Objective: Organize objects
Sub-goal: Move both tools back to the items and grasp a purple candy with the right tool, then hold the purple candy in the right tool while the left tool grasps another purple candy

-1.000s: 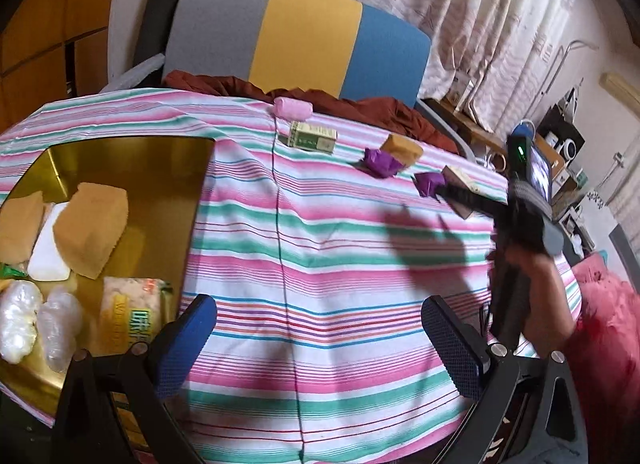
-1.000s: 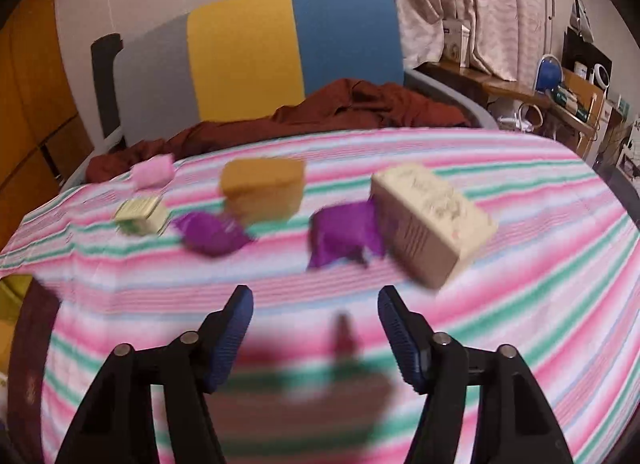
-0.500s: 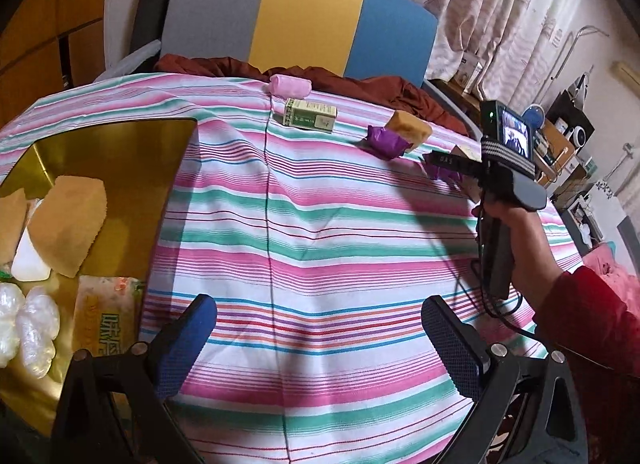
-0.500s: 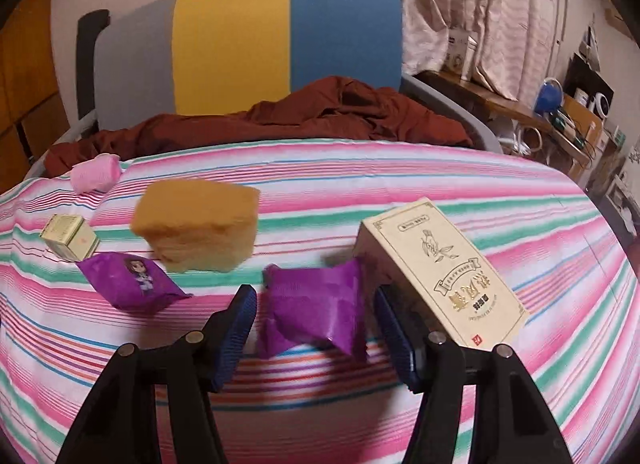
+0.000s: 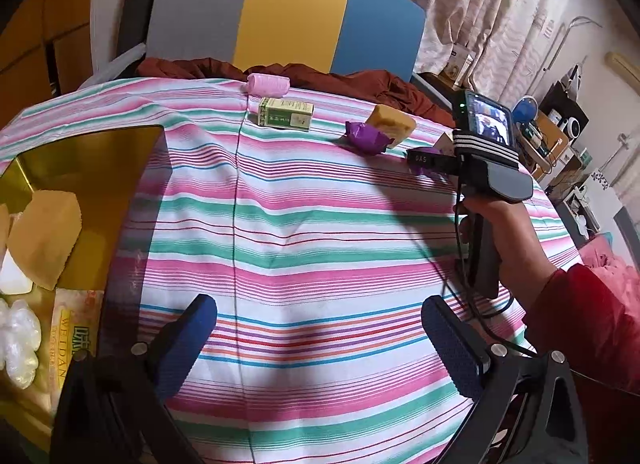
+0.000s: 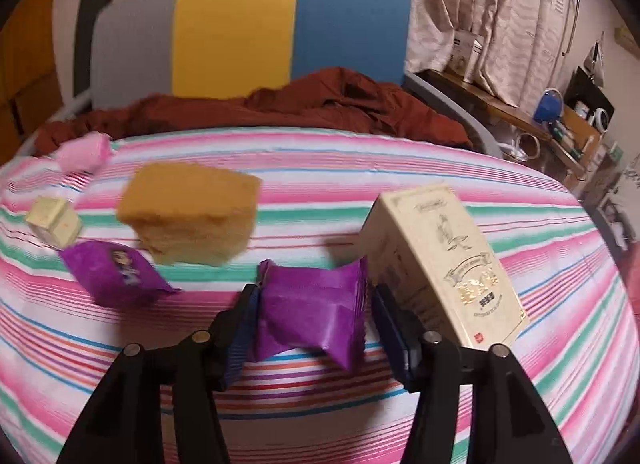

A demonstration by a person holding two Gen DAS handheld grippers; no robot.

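Beside the cream box: I take the cream box point(image 6: 444, 264) as my landmark; the purple packet point(image 6: 316, 308) I am after lies on the striped desk point(image 6: 400, 168) just to its left, its right-hand crimp close against the box, whether touching I cannot tell.
Right claw: my right claw point(image 6: 312, 328) straddles that packet, one pad at each end; the pads stand apart and I do not see them pressing the wrapper yet.
Long axis: the packet runs left to right, away from the box, so the claw closes along its length, end on end.
Nearer hand: the right one, plainly; my left claw point(image 5: 320, 344) hangs spread and empty over bare cloth, well short of the box.
Risk as I judge it: the right pad sits in the gap between packet and box and could nudge the box as it shuts.
Neighbours: a second purple packet point(image 6: 112, 276) and a sponge block point(image 6: 192, 212) lie further left of the box.
Goal as I judge it: the gold tray point(image 5: 92, 160), far left of the box.
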